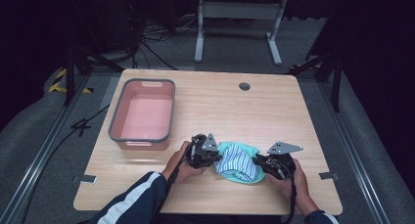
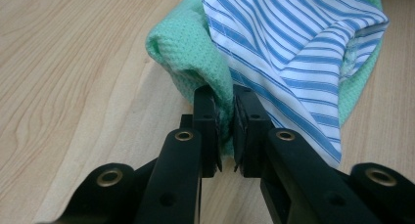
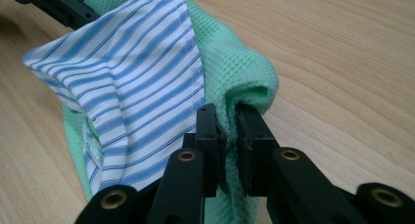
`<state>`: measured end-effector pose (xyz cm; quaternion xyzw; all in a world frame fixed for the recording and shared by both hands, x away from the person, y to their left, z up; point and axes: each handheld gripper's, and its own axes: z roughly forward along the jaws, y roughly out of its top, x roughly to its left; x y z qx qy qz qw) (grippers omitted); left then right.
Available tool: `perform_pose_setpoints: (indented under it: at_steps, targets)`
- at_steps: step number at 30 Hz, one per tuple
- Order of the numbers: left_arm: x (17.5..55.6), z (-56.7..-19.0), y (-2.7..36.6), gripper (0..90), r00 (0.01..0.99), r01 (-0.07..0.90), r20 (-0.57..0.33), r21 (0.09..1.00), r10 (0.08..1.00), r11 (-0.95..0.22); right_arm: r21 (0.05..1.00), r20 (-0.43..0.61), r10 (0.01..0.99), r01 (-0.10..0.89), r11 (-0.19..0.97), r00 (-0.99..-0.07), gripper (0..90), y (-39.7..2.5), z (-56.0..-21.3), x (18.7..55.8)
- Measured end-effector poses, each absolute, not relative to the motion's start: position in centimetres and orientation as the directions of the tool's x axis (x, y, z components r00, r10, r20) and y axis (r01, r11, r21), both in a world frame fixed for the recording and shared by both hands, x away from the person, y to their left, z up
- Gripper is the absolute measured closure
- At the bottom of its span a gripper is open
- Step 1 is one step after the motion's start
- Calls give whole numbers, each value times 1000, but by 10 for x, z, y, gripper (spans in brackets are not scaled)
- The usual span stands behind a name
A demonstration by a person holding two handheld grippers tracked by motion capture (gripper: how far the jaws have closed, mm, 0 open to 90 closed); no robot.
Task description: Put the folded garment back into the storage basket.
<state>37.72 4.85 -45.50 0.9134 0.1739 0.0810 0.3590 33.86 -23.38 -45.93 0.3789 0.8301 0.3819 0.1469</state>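
Wooden table point(image 1: 274, 111); both grippers' pads buried in cloth point(image 1: 238, 162).

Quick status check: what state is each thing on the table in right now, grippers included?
Left gripper: shut on the cloth's green edge.
Right gripper: shut on the cloth's green edge at the other side.
Cloth: green waffle and blue-striped, bunched up between both grippers, partly resting on the table.
Bin: pink, upright, empty, apart from the cloth.

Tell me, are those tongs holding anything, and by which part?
Both grip the green waffle-weave cloth with a blue-striped white lining: left tongs pinch a fold at one edge, right tongs a fold at the opposite edge.
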Motion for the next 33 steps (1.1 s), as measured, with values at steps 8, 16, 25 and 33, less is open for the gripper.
perform_pose_setpoints:
  at_steps: [8,16,25,33]
  targets:
    - [379,-450,52,820,923,256,41,681,384,-686,757,13,735,487,435,-678,818,-226,-448,340]
    - [382,-428,64,820,908,260,61,693,414,-673,778,16,727,466,422,-686,818,-215,-433,349]
    - [382,-406,70,820,901,230,106,706,421,-669,805,6,718,429,409,-697,818,-204,-411,354]
    - [385,-391,91,819,882,242,99,746,462,-621,817,1,705,407,408,-709,818,-193,-393,363]
